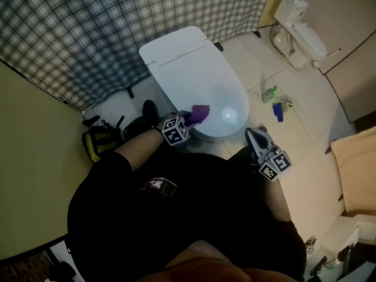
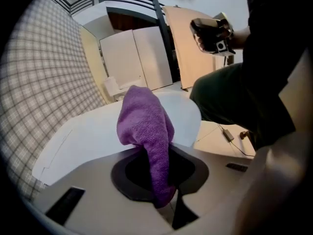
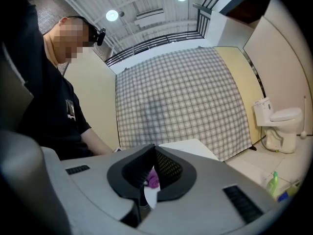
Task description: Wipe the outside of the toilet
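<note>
- The left tongs (image 1: 188, 120) are clamped on a purple cloth (image 1: 200, 113). The cloth sits at the front rim of the toilet (image 1: 194, 75), on the person's left side of the bowl, just under the edge of the shut lid.
- The right tongs (image 1: 257, 136) hover off the toilet's front-right corner, apart from it. Their tips are drawn together with nothing gripped.
- Open floor (image 1: 308, 128) spreads to the right of the toilet. A green bottle (image 1: 269, 93) and a blue bottle (image 1: 278, 111) lie there, near the bowl.
- Room is tight to the left of the toilet, where a yellow-and-black bag (image 1: 100, 143) sits by the yellow wall (image 1: 35, 157).
- A checked curtain (image 1: 88, 28) hangs right behind the toilet.
- A second toilet (image 1: 296, 22) stands well apart, beyond the bottles.
- Only the left gripper view shows the cloth bunched upright above the lid's edge, with its tail running down into the tongs.
- Only the right gripper view shows ceiling lights (image 3: 112, 15). It also shows a sliver of purple and white through the narrow slit below the closed tips.
</note>
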Demonstrator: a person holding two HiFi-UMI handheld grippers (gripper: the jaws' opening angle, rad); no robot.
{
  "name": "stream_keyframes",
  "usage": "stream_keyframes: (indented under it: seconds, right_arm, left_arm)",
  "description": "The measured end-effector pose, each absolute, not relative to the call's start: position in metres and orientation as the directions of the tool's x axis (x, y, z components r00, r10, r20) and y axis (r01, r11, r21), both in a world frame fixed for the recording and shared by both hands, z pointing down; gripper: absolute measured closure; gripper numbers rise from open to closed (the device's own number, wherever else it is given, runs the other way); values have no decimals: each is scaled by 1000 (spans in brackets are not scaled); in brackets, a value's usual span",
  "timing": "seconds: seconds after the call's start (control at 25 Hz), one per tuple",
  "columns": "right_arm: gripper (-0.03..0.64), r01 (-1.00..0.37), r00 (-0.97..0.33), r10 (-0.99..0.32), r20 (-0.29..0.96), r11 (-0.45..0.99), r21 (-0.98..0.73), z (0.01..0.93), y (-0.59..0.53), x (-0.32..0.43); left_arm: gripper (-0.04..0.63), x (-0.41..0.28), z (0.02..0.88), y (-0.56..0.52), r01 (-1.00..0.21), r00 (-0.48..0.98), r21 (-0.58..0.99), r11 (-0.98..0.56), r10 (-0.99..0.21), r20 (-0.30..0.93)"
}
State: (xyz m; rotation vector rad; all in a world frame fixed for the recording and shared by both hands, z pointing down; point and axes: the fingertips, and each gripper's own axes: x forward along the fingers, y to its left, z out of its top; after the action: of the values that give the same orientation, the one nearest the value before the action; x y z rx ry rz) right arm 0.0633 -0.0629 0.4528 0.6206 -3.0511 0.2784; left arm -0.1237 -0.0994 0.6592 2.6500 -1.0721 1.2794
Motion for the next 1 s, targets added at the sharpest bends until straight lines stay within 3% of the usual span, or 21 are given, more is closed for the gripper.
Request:
stream_keyframes:
  seconds: [0.2, 0.36, 0.52, 0.68, 1.0]
  right_arm:
    - [621, -408, -911, -413, -1, 900, -153, 439, -61, 84]
    - [620, -414, -907, -420, -4, 896, -162, 439, -52, 93]
    - [620, -432, -899, -438, 3, 884, -178, 447, -60, 101]
    - [620, -452, -889, -457, 26, 867, -211, 461, -80, 101]
    - [620, -473, -881, -459, 115, 836, -280, 486, -136, 80]
  left_arm:
    - [535, -46, 673, -47, -445, 543, -174, -878, -419, 728]
    - [535, -21, 675, -24, -367, 620, -65, -928, -296, 727]
    - [535, -67, 593, -101, -529, 641, -163, -833, -518, 567]
    - [535, -181, 543, -206, -744, 492, -196, -639, -721, 488]
    - [535, -413, 535, -369, -911, 97, -299, -284, -853, 513]
